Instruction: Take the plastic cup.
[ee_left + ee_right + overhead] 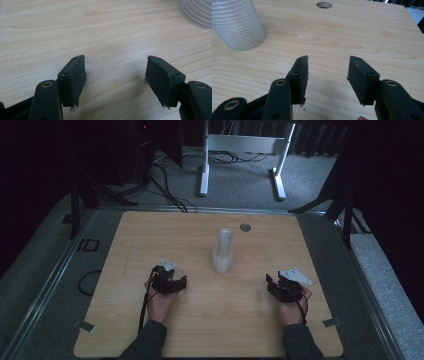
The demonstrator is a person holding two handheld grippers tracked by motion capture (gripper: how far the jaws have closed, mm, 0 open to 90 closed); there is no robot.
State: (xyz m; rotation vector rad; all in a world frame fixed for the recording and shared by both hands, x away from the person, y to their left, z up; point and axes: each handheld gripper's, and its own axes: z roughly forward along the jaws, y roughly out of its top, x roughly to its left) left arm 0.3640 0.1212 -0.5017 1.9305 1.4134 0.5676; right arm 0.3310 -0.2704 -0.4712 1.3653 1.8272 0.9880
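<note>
A stack of translucent ribbed plastic cups stands upside down near the middle of the wooden table. My left gripper rests low over the table, to the left of the stack and nearer the front edge. In the left gripper view the jaws stand apart over bare wood, with the cup stack at the top right. My right gripper sits to the right of the stack. Its jaws also stand apart with nothing between them, and the cup stack is at the upper left.
A round hole is set in the tabletop behind the cups, and it is also visible as a hole in the right gripper view. White desk legs and cables lie on the floor beyond the table. Metal rails border the table.
</note>
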